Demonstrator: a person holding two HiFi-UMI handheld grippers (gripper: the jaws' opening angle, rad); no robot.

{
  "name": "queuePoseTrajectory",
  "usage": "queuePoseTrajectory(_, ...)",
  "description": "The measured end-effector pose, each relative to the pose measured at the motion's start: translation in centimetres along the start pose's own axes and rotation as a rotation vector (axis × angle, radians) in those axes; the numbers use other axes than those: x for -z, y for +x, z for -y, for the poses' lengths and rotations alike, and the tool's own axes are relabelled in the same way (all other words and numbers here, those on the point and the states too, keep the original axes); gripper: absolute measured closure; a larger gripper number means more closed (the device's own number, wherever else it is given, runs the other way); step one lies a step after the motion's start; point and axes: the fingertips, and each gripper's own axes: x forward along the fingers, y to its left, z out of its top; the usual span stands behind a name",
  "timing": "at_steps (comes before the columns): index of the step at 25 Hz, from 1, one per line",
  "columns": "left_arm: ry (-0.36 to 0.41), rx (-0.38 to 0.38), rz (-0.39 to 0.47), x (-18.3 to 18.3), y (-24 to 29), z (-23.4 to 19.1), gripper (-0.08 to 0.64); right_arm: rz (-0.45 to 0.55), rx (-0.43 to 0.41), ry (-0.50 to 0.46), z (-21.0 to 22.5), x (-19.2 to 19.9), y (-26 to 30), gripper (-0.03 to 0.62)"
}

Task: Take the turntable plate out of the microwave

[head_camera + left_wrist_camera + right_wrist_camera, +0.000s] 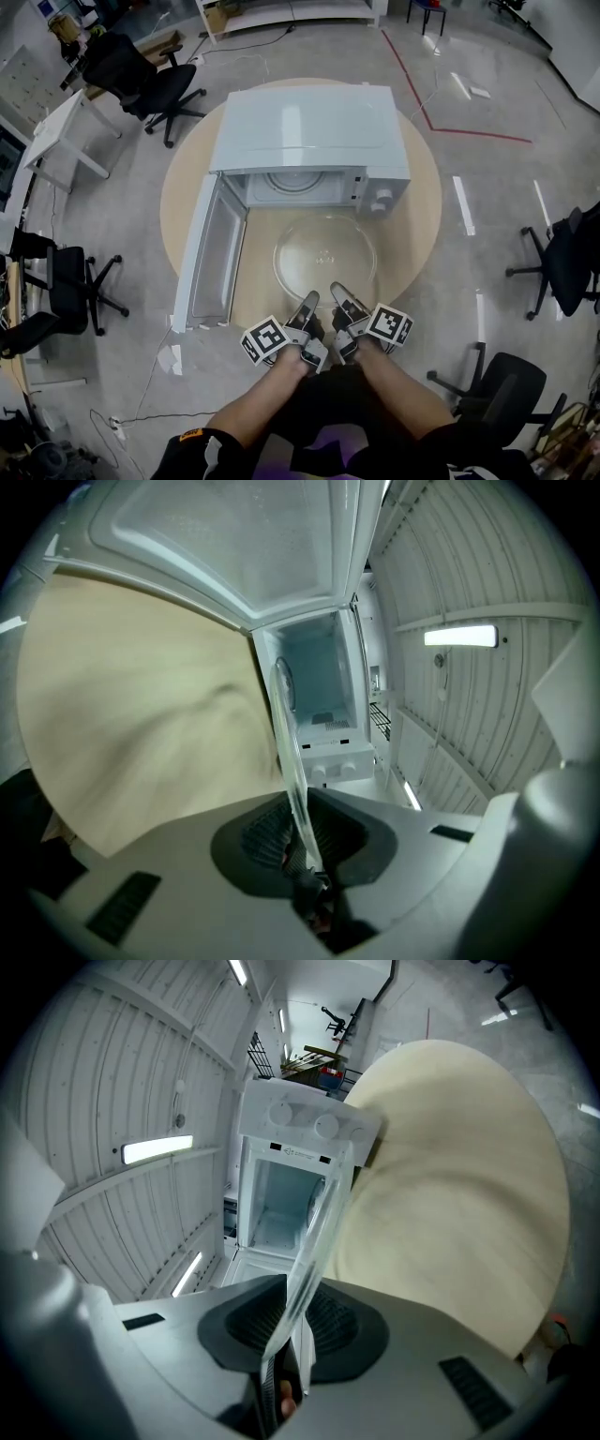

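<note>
Left gripper (307, 305) & right gripper (339, 298) both clamped tight on near rim of glass turntable plate (323, 251), outside the open microwave (309, 131), over round table (422, 220).

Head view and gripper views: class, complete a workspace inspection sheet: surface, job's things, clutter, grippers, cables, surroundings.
Surface: round pale wooden table holding the white microwave.
Job's things: microwave door open; clear glass turntable plate outside, before the cavity.
Clutter: nothing seen.
Grippers: left gripper and right gripper each shut on the plate's near rim.
Cables: dark cable on floor behind microwave.
Surroundings: black office chairs, white desk, red floor line.
</note>
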Motion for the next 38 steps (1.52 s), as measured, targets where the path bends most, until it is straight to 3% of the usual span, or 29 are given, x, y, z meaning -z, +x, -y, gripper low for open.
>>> queuePoseTrajectory(15,-0.052,-0.045,0.024,4.0,-1.5,-5.2,0.471,-0.038,0.062,0.043,5.3,3.1,-3.1,0.523)
queuePoseTrajectory(28,-0.063,-0.069,0.056,3.7,-0.9,-7.5,0.472,-0.065,0.076,0.059,7.4,3.6,-2.2,0.525)
queuePoseTrajectory(38,-0.059,-0.131,0.066,3.3,-1.2,-9.2,0.479,-0.116,0.140,0.135,8.6,4.9,-1.9,0.525)
